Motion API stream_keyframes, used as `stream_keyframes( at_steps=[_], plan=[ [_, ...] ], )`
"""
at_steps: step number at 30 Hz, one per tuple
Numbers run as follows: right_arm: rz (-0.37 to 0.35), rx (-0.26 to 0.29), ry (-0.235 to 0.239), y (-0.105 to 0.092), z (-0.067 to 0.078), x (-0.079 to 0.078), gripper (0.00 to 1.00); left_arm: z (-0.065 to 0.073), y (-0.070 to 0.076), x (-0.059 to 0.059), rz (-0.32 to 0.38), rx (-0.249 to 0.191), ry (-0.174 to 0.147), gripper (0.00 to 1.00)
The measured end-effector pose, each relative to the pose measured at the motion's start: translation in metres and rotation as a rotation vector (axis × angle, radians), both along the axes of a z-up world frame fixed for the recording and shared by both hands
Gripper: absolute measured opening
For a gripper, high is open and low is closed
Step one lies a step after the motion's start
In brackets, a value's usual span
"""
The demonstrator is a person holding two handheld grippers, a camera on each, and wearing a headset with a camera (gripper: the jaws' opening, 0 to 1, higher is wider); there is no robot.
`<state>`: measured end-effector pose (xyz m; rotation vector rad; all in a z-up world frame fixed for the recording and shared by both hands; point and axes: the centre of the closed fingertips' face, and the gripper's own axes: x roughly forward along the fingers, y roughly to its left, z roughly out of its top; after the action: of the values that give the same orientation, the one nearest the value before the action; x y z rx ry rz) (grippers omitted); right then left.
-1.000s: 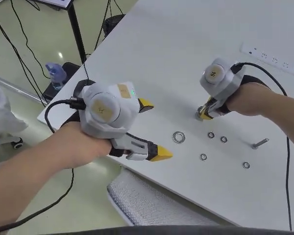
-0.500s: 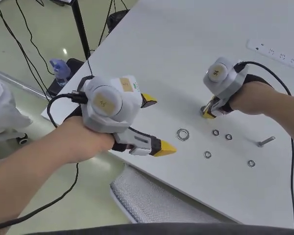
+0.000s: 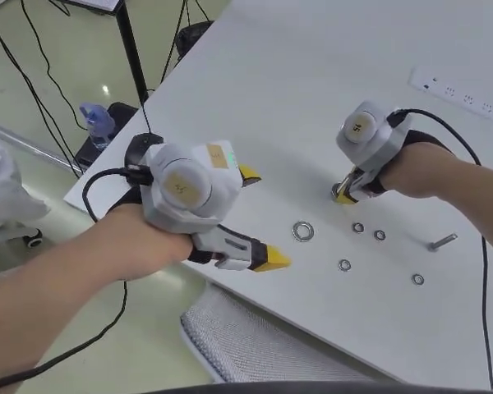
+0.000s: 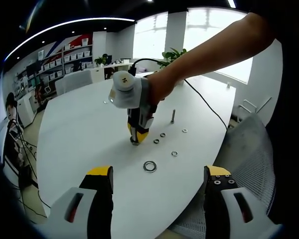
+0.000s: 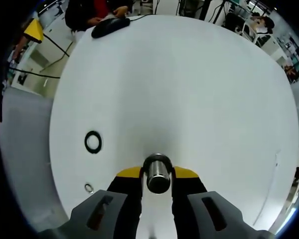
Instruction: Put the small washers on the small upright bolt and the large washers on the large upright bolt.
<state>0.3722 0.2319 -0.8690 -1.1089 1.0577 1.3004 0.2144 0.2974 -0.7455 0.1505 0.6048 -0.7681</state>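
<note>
The right gripper is still pinching the large bolt upright while the left gripper is hovering spread, leaving the large washer waiting.

large washer 1 | small washers 4 | large bolt 1 | small bolt 1

Your left gripper sits level in your left hand, its yellow-tipped jaws spread wide with nothing between the fingertips. Your right gripper points steeply down from your right hand (the forearm reaches in from the right), with its jaws pinched on a bolt standing between the fingertips.
</note>
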Motion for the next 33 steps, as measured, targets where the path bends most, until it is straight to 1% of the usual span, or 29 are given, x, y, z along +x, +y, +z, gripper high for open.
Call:
stream_keyframes(
  at_steps=[4, 6, 7, 10, 12, 19, 21, 24, 25, 28, 29, 31, 33],
  plan=[
    [-0.005, 0.001, 0.002, -0.001, 0.001, -0.001, 0.22, -0.004, 0.002, -0.001, 0.0, 0.004, 0.003, 0.76],
    [-0.006, 0.003, 0.003, -0.001, 0.002, -0.003, 0.22, -0.003, 0.001, -0.001, 0.002, -0.006, 0.003, 0.77],
    [-0.009, 0.005, 0.004, -0.001, 0.002, -0.003, 0.22, -0.002, 0.0, 0.0, 0.005, -0.02, -0.005, 0.78],
    [-0.011, 0.007, 0.002, -0.001, 0.003, -0.005, 0.22, 0.001, 0.0, 0.003, 0.02, -0.039, -0.013, 0.81],
    [-0.009, 0.009, -0.001, -0.001, 0.004, -0.005, 0.22, 0.001, 0.002, 0.005, 0.031, -0.039, -0.016, 0.83],
    [-0.011, 0.013, 0.004, -0.002, 0.004, -0.007, 0.22, 0.004, 0.001, 0.006, 0.024, -0.046, -0.024, 0.85],
    [-0.009, 0.014, 0.004, -0.002, 0.005, -0.007, 0.23, 0.007, -0.001, 0.005, 0.023, -0.061, -0.024, 0.86],
    [-0.01, 0.016, 0.007, -0.002, 0.005, -0.008, 0.24, 0.004, -0.001, 0.004, 0.017, -0.049, -0.022, 0.85],
    [-0.003, 0.018, 0.012, -0.002, 0.005, -0.009, 0.25, 0.004, -0.002, 0.004, 0.016, -0.049, -0.022, 0.85],
    [0.0, 0.026, 0.008, -0.002, 0.004, -0.009, 0.4, 0.004, -0.002, 0.003, 0.016, -0.051, -0.019, 0.85],
    [0.005, 0.026, 0.008, -0.002, 0.004, -0.009, 0.42, 0.004, -0.003, 0.002, 0.015, -0.05, -0.016, 0.85],
    [0.005, 0.027, 0.022, -0.003, 0.004, -0.012, 0.42, 0.003, -0.003, 0.002, 0.013, -0.048, -0.015, 0.84],
    [0.0, 0.037, 0.031, -0.001, 0.002, -0.009, 0.43, 0.004, -0.003, 0.001, 0.013, -0.049, -0.014, 0.84]
  ],
)
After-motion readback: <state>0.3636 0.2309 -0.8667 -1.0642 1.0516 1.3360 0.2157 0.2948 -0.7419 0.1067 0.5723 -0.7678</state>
